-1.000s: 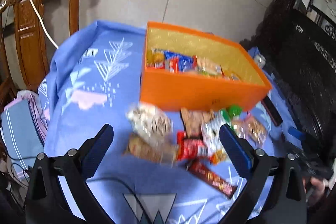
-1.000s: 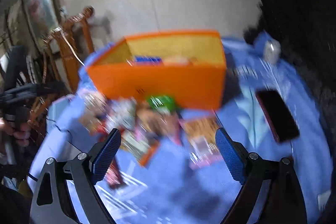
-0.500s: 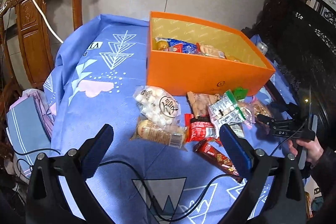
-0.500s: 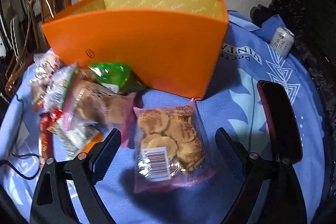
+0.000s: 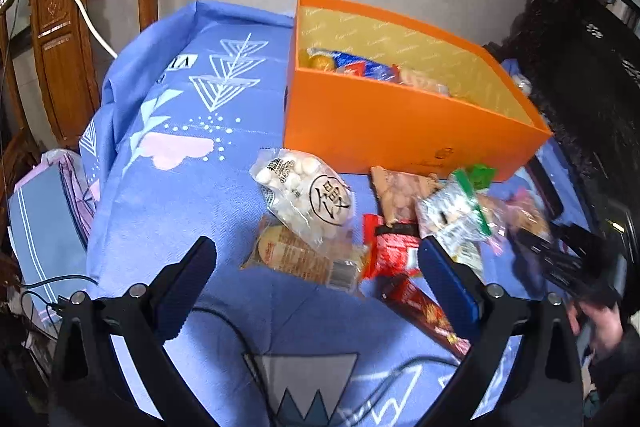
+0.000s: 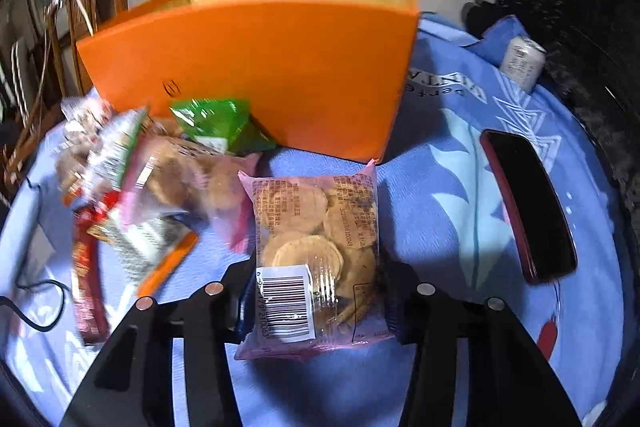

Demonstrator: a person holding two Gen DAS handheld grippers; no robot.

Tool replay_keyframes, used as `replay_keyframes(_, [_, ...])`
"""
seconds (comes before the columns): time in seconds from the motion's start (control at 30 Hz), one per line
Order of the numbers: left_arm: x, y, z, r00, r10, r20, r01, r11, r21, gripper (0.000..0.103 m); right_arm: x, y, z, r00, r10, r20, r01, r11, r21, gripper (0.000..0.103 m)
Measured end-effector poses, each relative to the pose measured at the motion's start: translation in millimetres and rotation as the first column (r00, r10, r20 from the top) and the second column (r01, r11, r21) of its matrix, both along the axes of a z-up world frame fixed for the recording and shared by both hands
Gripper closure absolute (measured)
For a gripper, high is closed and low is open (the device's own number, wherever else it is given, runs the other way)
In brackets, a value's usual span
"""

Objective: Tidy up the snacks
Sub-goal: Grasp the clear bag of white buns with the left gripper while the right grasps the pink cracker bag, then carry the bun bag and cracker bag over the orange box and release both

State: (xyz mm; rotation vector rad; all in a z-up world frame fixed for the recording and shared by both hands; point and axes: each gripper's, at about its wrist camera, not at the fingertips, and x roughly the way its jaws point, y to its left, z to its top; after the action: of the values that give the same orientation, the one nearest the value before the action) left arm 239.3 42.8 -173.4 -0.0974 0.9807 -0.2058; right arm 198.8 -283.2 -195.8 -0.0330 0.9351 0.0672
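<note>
1. The left gripper (image 5: 316, 267) is hanging above the near part of the blue tablecloth (image 5: 168, 195), its two blue-padded fingers (image 5: 448, 283) spread wide and holding nothing.
2. Between those fingers, in the left wrist view, a clear bag of white round snacks (image 5: 304, 195) is lying on top of a brown-printed packet (image 5: 308, 259), both near the middle of the cloth.
3. Just right of them a red packet (image 5: 390, 247), a long red bar (image 5: 424, 311) and a green-and-white packet (image 5: 456, 211) are crowding together in front of the orange box (image 5: 400, 123).
4. The orange box is sitting toward the far edge of the cloth, already carrying several packets against its left inner wall.
5. The right gripper (image 6: 316, 303) is closing on the pink-edged bag of round crackers (image 6: 320, 247): its fingers are pressing the bag's near end from both sides, just in front of the box's right corner.
6. In the right wrist view a green packet (image 6: 216, 123) is leaning against the box front, left of the crackers.
7. A dark phone (image 6: 528, 203) is lying by the cloth's right edge, and a small can (image 6: 522, 61) is standing at the far right corner.
</note>
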Motion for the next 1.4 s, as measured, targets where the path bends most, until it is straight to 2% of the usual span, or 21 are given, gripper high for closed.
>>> replay_keyframes(0.17, [38, -1, -35, 0.995, 0.038, -0.088, -0.039, 0.999, -0.002, 0.004, -27, -1, 20, 0.998, -0.060, 0.030, 0.057, 0.992, 0.113, 0.053])
replay_keyframes(0.37, [72, -3, -61, 0.987, 0.065, -0.149, -0.065, 0.998, 0.004, 0.004, -43, 8, 30, 0.995, -0.081, 0.060, 0.071, 0.986, 0.150, 0.053])
replay_keyframes(0.57, [78, -8, -67, 0.991, 0.055, -0.121, -0.055, 0.998, 0.008, 0.004, -44, 15, 33, 0.995, -0.074, 0.072, 0.061, 0.983, 0.172, 0.053])
replay_keyframes(0.63, [77, -10, -68, 0.992, 0.051, -0.116, -0.051, 0.999, 0.003, 0.011, -45, 16, 33, 0.995, -0.073, 0.072, 0.059, 0.983, 0.176, 0.053])
replay_keyframes(0.67, [77, -10, -69, 0.992, 0.048, -0.118, -0.048, 0.999, 0.001, 0.017, -45, 16, 34, 0.995, -0.072, 0.072, 0.059, 0.982, 0.177, 0.053])
replay_keyframes(0.77, [77, -13, -71, 0.992, 0.039, -0.117, -0.041, 0.999, -0.010, 0.023, -47, 16, 36, 0.995, -0.073, 0.074, 0.059, 0.983, 0.176, 0.053])
replay_keyframes(0.87, [77, -18, -70, 0.994, 0.023, -0.104, -0.023, 1.000, 0.003, 0.029, -48, 15, 37, 0.994, -0.075, 0.077, 0.060, 0.983, 0.175, 0.053])
replay_keyframes(1.1, [67, -23, -67, 0.996, 0.028, -0.090, -0.024, 0.999, 0.038, 0.053, -51, 20, 40, 0.993, -0.074, 0.087, 0.057, 0.982, 0.179, 0.053])
replay_keyframes(1.4, [52, -19, -54, 0.998, 0.031, -0.053, -0.027, 0.997, 0.076, 0.059, -53, 25, 46, 0.993, -0.058, 0.104, 0.038, 0.982, 0.185, 0.053])
